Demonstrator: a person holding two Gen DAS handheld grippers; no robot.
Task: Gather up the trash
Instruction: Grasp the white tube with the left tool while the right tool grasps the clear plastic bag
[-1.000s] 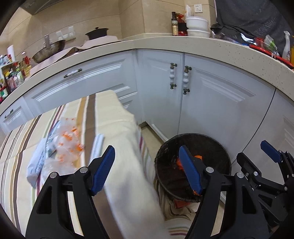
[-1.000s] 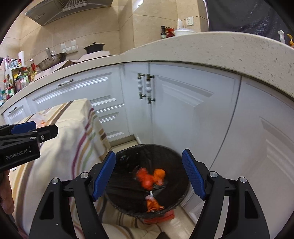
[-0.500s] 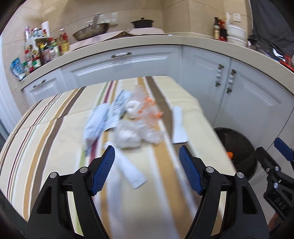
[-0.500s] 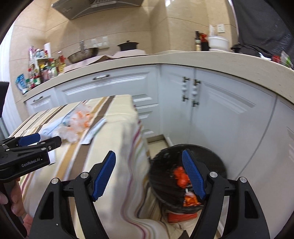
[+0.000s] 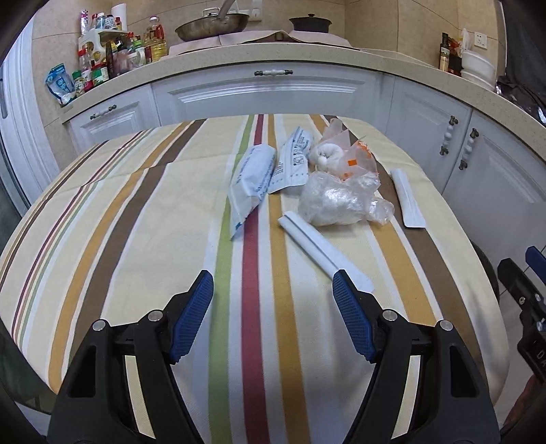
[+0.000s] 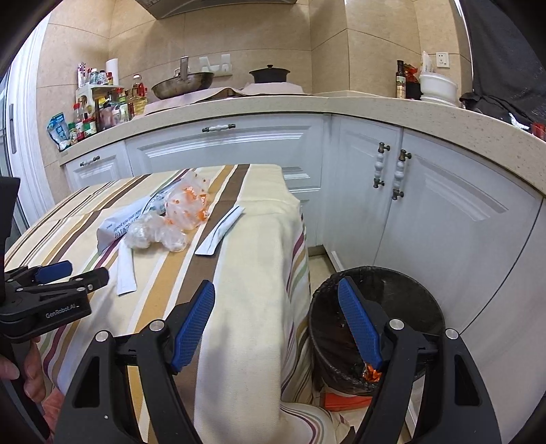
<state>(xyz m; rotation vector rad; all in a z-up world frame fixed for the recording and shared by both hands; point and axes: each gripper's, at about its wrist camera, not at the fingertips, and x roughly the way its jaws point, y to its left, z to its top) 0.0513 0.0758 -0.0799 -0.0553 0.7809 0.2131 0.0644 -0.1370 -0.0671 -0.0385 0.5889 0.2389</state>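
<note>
Trash lies on the striped tablecloth (image 5: 136,222): a crumpled clear plastic bag (image 5: 341,201), an orange-printed bag (image 5: 358,158), two white-blue wrappers (image 5: 252,184), a long white paper sleeve (image 5: 320,251) and another sleeve (image 5: 407,198) near the right edge. My left gripper (image 5: 273,314) is open and empty over the table, short of the pile. My right gripper (image 6: 276,328) is open and empty above the table's corner and the black trash bin (image 6: 392,307), which holds orange scraps (image 6: 372,370). The left gripper also shows in the right wrist view (image 6: 68,273).
White kitchen cabinets (image 6: 443,211) and a beige counter (image 6: 375,109) curve behind the table. Bottles (image 5: 102,65), a pan (image 5: 211,29) and a pot (image 5: 310,24) stand on the counter. The bin sits on the floor between table and cabinets.
My left gripper has swung from the bin to face the trash on the table. My right gripper has pulled back and left from above the bin; both stay open.
</note>
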